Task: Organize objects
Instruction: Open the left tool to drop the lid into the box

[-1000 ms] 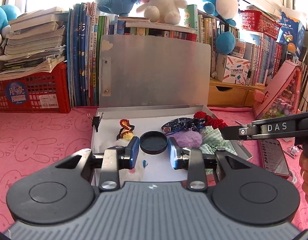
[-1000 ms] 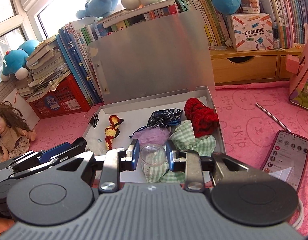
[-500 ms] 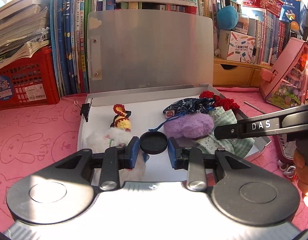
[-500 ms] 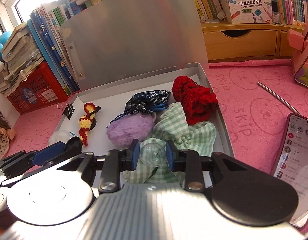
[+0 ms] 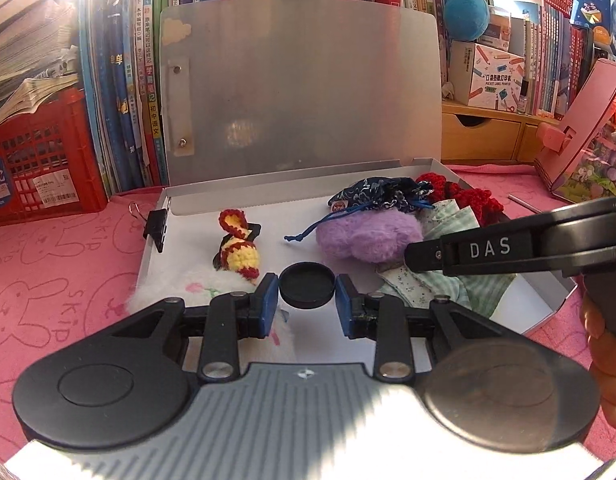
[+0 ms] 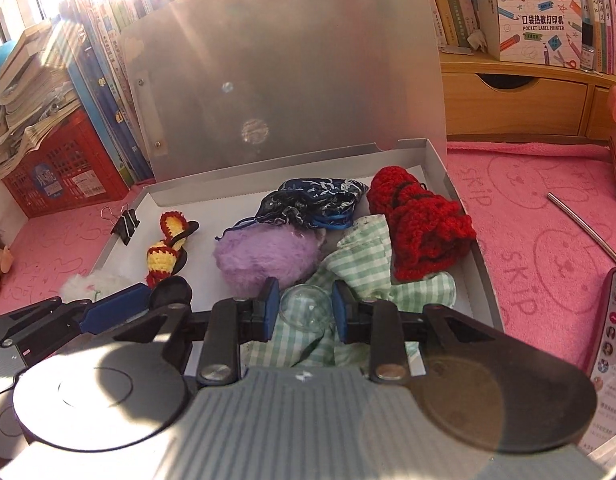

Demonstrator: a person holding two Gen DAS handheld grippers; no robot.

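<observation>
1. Black round lid (image 5: 306,287): clamped between the blue pads of the left gripper (image 5: 306,300), held above the near part of the open grey box (image 5: 424,163).
2. Clear glass dome (image 6: 305,307): clamped between the pads of the right gripper (image 6: 305,310), held over the green checked cloth (image 6: 364,264) in the box.
3. Box contents: a purple fluffy pouch (image 6: 267,252) near the middle; a dark blue patterned pouch (image 6: 316,200) behind it; a red crocheted piece (image 6: 420,224) at the right wall, lying partly on the checked cloth; a red-and-yellow crocheted piece (image 5: 237,246) to the left; a white fluffy item (image 5: 187,286) at the near left.
4. Box lid: raised upright against a row of books (image 5: 123,100); a black binder clip (image 5: 155,226) grips the left wall.
5. Surroundings: the box rests on a bench with a pink cloth (image 6: 548,240); a phone (image 6: 612,320) lies at the right.
</observation>
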